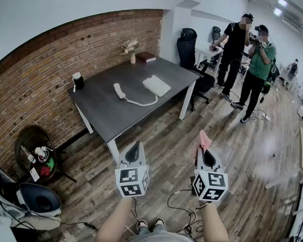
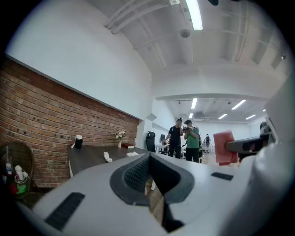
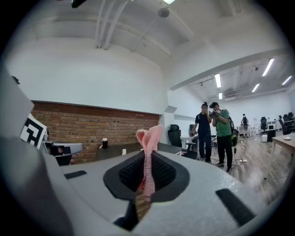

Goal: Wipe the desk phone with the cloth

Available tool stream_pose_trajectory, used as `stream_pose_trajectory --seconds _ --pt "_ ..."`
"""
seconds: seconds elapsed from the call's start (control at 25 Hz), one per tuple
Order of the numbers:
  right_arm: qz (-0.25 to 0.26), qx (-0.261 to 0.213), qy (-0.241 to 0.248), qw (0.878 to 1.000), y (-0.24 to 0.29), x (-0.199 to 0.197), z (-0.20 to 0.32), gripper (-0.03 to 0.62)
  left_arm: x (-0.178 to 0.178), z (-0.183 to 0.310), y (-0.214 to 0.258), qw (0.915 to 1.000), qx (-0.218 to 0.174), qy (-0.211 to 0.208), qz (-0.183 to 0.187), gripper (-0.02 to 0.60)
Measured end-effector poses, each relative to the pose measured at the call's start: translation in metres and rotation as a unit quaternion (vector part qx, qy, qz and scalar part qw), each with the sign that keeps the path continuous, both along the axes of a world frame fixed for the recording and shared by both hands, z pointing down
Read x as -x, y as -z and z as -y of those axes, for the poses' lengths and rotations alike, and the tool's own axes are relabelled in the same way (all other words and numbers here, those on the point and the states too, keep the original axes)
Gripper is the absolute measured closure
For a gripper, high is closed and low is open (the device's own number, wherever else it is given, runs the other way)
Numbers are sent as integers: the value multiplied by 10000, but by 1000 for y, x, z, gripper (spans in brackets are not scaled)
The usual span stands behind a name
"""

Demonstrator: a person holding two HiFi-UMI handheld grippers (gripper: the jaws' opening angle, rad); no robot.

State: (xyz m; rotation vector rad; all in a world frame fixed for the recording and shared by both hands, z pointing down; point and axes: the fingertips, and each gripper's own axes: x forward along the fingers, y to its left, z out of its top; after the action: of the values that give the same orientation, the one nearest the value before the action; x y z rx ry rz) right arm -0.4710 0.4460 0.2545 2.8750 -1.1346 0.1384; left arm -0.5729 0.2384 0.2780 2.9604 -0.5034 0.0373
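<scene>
The white desk phone (image 1: 156, 85) sits on the dark grey desk (image 1: 101, 107) across the room. Its handset (image 1: 119, 90) lies off the base to the left, joined to it by a cord. Both grippers hang over the wooden floor, well short of the desk. My right gripper (image 1: 205, 149) is shut on a pink cloth (image 1: 205, 139); in the right gripper view the cloth (image 3: 149, 145) stands up from the right gripper (image 3: 147, 162). My left gripper (image 1: 135, 150) is shut and holds nothing, as the left gripper (image 2: 150, 160) also appears in its own view, where the handset (image 2: 107, 157) shows far off.
On the desk are a flower vase (image 1: 132, 47), a red book (image 1: 146, 56) and a black cup (image 1: 78, 81). A black office chair (image 1: 188, 48) and two people (image 1: 246, 58) stand at the back right. A round wire basket (image 1: 36, 153) and a chair (image 1: 37, 198) are at the left. Cables (image 1: 183, 212) lie by my feet.
</scene>
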Motion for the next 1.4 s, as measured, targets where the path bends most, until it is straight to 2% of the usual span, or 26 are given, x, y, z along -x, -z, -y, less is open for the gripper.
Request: stream_pose_trajectory --seconds 0.32,0.64,0.92,1.4 --pt "48 24 129 9999 -3 -3 0 575 -3 -5 3 10000 -31 41 -27 580" --pt "100 96 101 9999 -12 -24 -12 574 -19 -13 -7 9999 -2 132 40 580" --pt "166 -5 52 9998 -17 -55 -30 574 -50 -19 -9 9997 38 233 43 580" --pt "258 -71 -91 9996 -34 -114 -38 574 -115 -20 -20 9998 -23 132 134 580"
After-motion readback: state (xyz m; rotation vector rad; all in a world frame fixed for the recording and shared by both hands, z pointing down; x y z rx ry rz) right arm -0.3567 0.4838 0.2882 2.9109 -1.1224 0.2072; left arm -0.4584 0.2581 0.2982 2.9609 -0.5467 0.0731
